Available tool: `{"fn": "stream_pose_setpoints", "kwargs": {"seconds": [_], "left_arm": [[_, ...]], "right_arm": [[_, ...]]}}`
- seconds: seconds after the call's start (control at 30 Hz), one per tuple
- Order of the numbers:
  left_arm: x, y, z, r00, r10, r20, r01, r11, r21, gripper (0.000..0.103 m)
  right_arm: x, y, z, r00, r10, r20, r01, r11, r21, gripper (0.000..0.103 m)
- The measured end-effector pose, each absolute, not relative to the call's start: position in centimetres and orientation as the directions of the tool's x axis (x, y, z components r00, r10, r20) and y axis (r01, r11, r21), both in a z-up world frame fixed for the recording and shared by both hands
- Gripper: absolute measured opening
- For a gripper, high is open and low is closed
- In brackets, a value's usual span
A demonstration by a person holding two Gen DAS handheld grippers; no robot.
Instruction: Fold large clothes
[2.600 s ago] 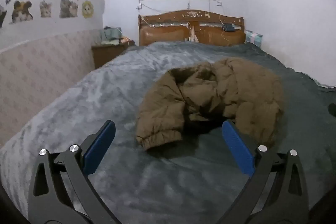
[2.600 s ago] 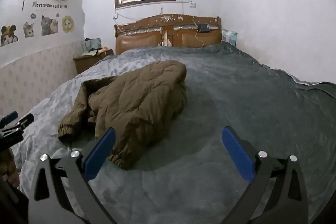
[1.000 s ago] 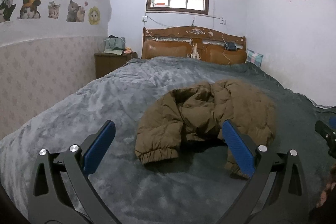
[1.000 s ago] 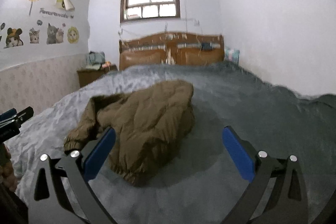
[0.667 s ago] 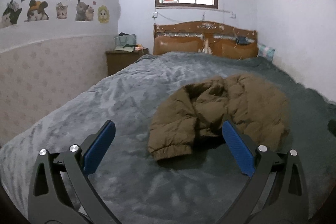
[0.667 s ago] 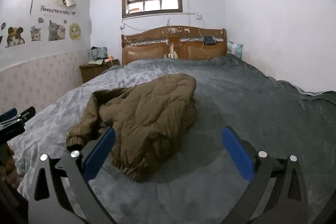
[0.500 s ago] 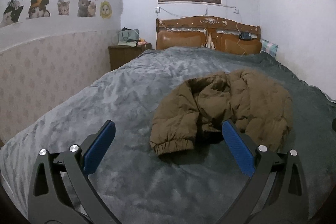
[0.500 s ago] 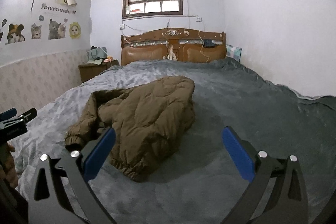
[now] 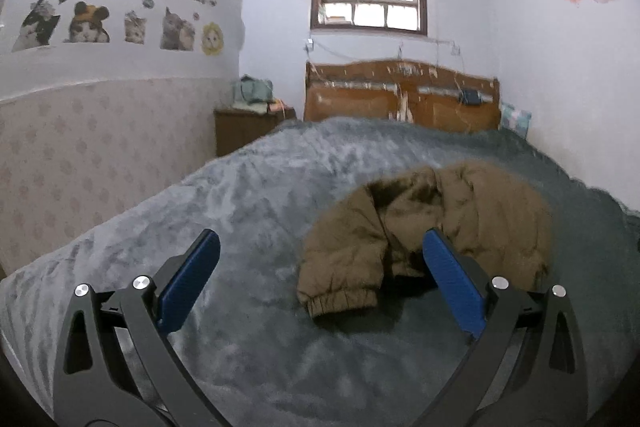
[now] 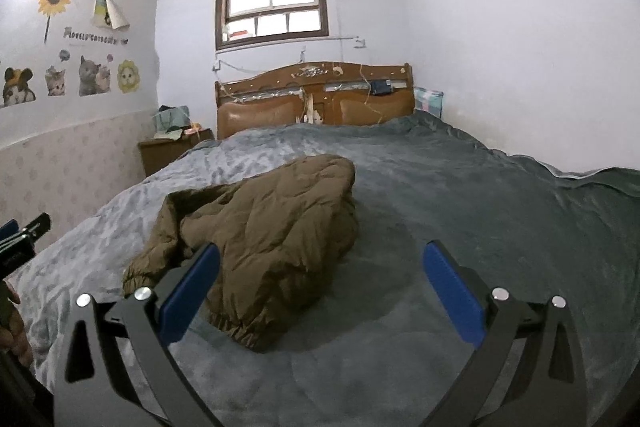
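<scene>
Left gripper [image 9: 320, 279] hangs wide open over the grey blanket [image 9: 248, 211], holding nothing; right gripper [image 10: 322, 279] is spread just as wide, empty too. Beyond them the brown puffer jacket [image 10: 272, 227] lies crumpled mid-bed, wooden headboard [image 10: 316, 95] behind.

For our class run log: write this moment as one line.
stage: approach | left gripper: open, empty | right gripper: open, empty | brown jacket: crumpled, unfolded on bed

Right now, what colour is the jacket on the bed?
Olive-brown jacket, quilted; clearest in the right wrist view.
</scene>
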State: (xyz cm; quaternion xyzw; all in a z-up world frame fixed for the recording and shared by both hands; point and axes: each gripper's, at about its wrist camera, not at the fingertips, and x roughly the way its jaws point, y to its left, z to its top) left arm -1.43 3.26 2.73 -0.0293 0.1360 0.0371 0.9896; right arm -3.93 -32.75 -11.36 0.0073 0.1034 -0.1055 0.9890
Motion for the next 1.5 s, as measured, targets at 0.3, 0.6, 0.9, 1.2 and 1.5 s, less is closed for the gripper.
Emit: {"fn": "stream_pose_setpoints", "kwargs": {"seconds": [0.3,0.6,0.9,1.2,1.5], "left_arm": [[-1.7,6.4,3.8,0.961,0.048,-0.272,-0.082,0.990,-0.113,0.100],[-0.8,6.7,3.7,0.944,0.048,-0.326,-0.074,0.995,-0.068,0.100],[0.1,5.5,3.0,0.921,0.119,-0.370,-0.126,0.992,0.005,0.100],[-1.1,5.8,3.3,0.933,0.048,-0.356,-0.071,0.996,-0.051,0.100],[-1.7,5.0,3.7,0.945,0.016,-0.328,-0.026,0.999,-0.025,0.100]], "right_arm": [[-4.3,-33.3,-11.0,0.954,-0.230,-0.193,0.235,0.972,0.003,0.101],[-5.1,-35.0,-9.8,0.960,-0.232,-0.155,0.233,0.972,-0.016,0.101],[-4.6,-34.6,-10.3,0.963,-0.213,-0.167,0.207,0.977,-0.049,0.101],[-5.0,-34.4,-10.1,0.969,-0.193,-0.155,0.187,0.981,-0.050,0.101],[-5.2,-34.2,-10.0,0.965,-0.211,-0.158,0.204,0.977,-0.060,0.101]]}}
